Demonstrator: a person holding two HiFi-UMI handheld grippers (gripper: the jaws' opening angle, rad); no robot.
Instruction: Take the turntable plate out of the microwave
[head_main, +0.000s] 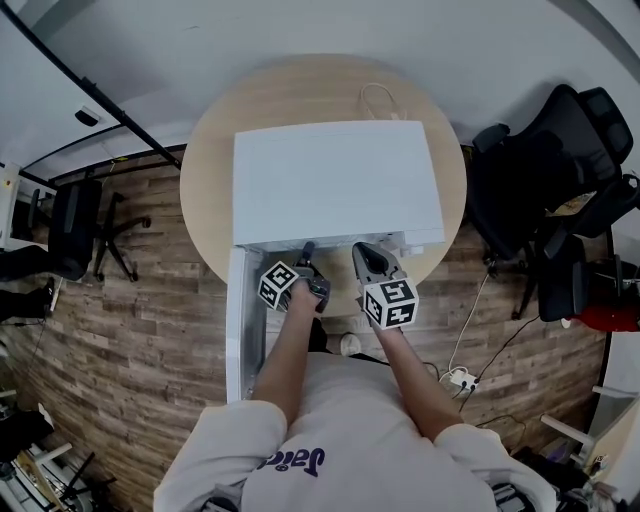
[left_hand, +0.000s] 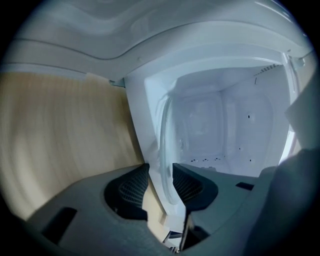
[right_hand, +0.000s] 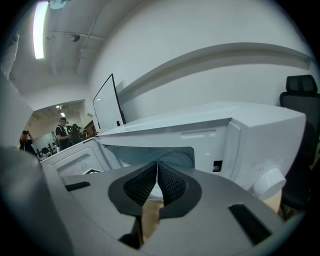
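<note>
The white microwave (head_main: 335, 180) stands on a round wooden table (head_main: 210, 160) with its door (head_main: 243, 320) swung out to the left. My left gripper (head_main: 308, 252) reaches into the cavity mouth. In the left gripper view, which is rolled on its side, the clear glass turntable plate (left_hand: 165, 145) shows edge-on. Its rim runs between the jaws of the left gripper (left_hand: 160, 182), and a sliver of gap shows beside one pad. My right gripper (head_main: 365, 252) hangs just outside the opening. The right gripper (right_hand: 157, 172) is shut with nothing in it, and the plate (right_hand: 177, 156) shows dimly behind it.
A control knob (right_hand: 267, 182) sits on the microwave's right front. Black office chairs stand right (head_main: 545, 170) and left (head_main: 75, 225) of the table. A cable loop (head_main: 380, 100) lies behind the microwave, a power strip (head_main: 460, 378) on the wood floor. People (right_hand: 62, 132) stand far off.
</note>
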